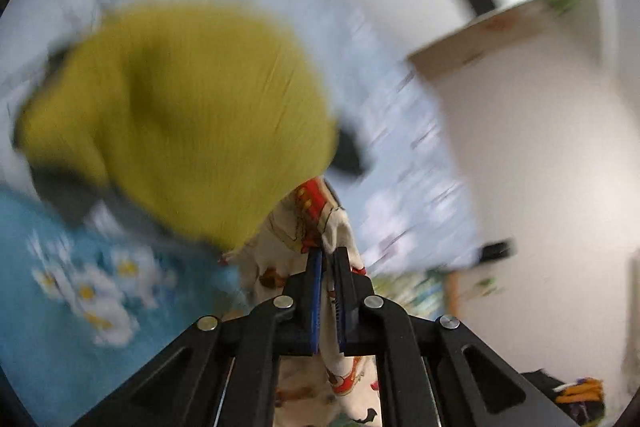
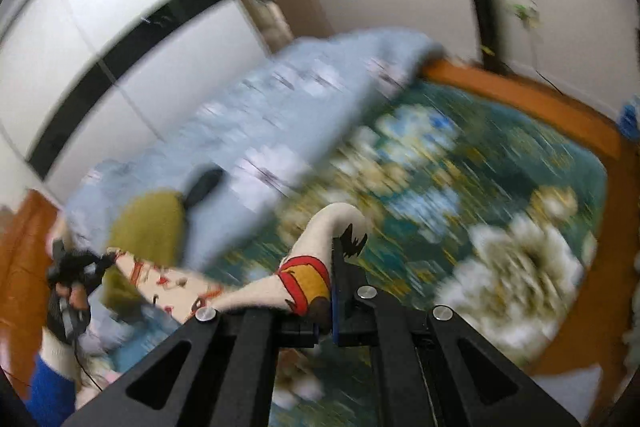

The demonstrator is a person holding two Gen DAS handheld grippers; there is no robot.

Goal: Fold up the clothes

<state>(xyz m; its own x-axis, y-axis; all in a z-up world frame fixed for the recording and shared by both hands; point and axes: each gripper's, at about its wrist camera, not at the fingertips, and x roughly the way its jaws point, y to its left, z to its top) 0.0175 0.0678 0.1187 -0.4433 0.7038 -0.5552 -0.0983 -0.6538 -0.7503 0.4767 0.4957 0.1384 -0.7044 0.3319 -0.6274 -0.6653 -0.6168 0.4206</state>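
A cream garment with red, orange and black cartoon print [image 1: 298,227] is stretched between both grippers above a bed. My left gripper [image 1: 329,255] is shut on one edge of it; the cloth hangs down between the fingers. My right gripper [image 2: 334,247] is shut on the other end of the garment [image 2: 320,239], which drapes over the left finger. In the right wrist view the garment runs left to the left gripper [image 2: 70,271], held in a hand. Both views are motion-blurred.
An olive-yellow garment [image 1: 180,115] with dark trim lies on a pale blue quilt [image 2: 280,119]. The bed has a teal floral sheet [image 2: 480,207] and an orange wooden frame [image 2: 540,99]. A white wardrobe [image 2: 100,27] and a wall [image 1: 540,167] stand beside it.
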